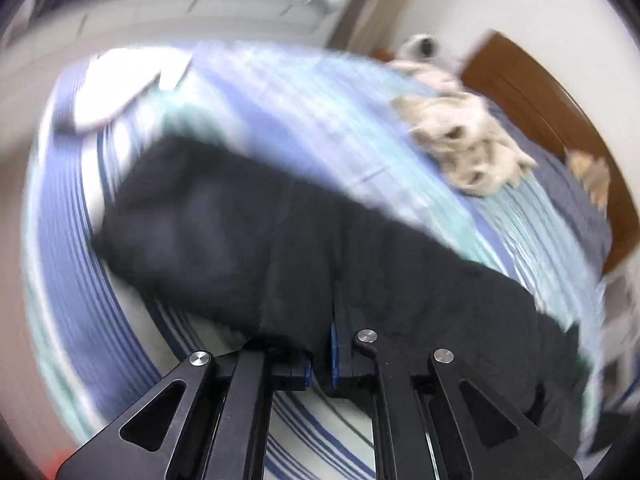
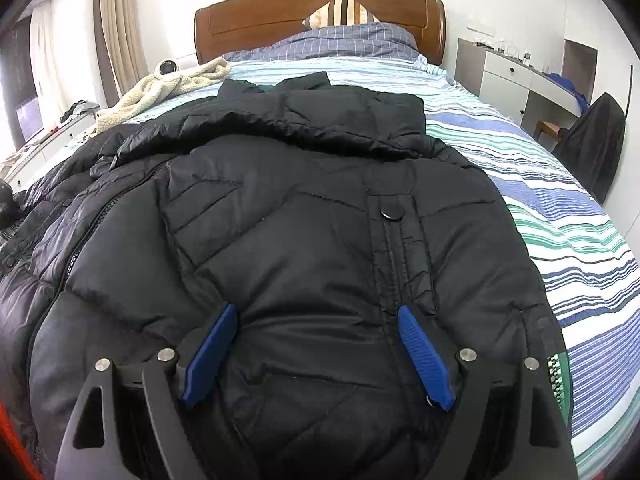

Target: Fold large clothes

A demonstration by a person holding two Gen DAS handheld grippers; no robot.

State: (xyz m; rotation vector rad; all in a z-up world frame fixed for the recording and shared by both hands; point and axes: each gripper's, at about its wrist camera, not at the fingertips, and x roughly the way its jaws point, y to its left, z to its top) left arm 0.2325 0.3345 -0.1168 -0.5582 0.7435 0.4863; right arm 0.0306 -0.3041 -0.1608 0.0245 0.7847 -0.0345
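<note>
A large black puffer jacket (image 2: 304, 208) lies spread on the striped bed, collar toward the headboard, its snap placket running down the front. My right gripper (image 2: 317, 311) hovers low over the jacket's lower front, open, its blue pads (image 2: 424, 356) wide apart with only fabric beneath them. The left wrist view is smeared by motion. There the jacket (image 1: 248, 220) stretches away from my left gripper (image 1: 322, 344), whose blue pads stand together with the black fabric's edge pinched at their tips.
The bed sheet (image 2: 560, 208) has blue, green and white stripes. A cream fleece garment (image 2: 160, 88) lies at the bed's far left, also seen as a cream fleece (image 1: 460, 140). Wooden headboard (image 2: 256, 20), pillow (image 2: 344, 10), white desk (image 2: 508, 76), and a dark chair (image 2: 596, 140) stand at the right.
</note>
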